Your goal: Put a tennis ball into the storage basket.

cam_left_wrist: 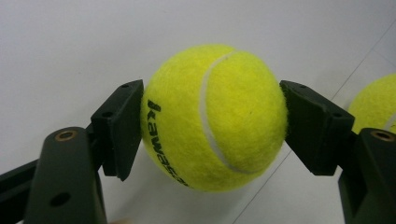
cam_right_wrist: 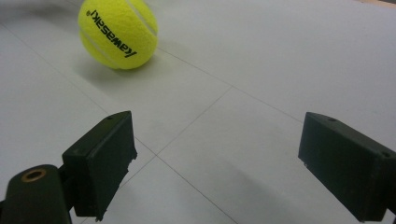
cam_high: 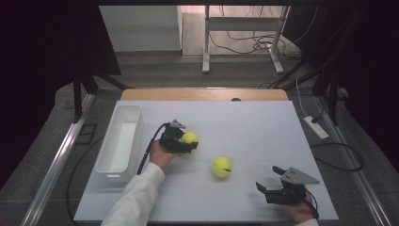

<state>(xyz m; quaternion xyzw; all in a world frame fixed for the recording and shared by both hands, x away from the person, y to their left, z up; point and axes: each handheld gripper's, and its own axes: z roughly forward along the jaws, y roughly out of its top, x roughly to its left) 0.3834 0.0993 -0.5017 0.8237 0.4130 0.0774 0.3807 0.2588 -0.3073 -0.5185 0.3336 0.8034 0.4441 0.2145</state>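
**Left tool pinches one ball; right tool spread, second ball ahead of it**

High view: the left tool (cam_high: 184,141) sits mid-desk, its jaws closed around a fuzzy yellow-green tennis ball (cam_high: 190,138). Just behind and to the tool's left stands a long white plastic tub (cam_high: 119,141) on the pale grey desk (cam_high: 254,122). A second yellow-green tennis ball (cam_high: 221,166) lies loose on the desk between the two tools, apart from both. The right tool (cam_high: 269,180) hovers at the near right corner of the desk, jaws spread.

Left gripper view: both black pads press the held ball (cam_left_wrist: 215,116) at its sides; black lettering faces the left pad. The loose ball's (cam_left_wrist: 373,105) edge shows beyond the right jaw.

Right gripper view: jaws wide apart over bare desk (cam_right_wrist: 261,70); the loose ball (cam_right_wrist: 117,32), printed "kawasaki", rests ahead and off to the left jaw's side, touching neither.
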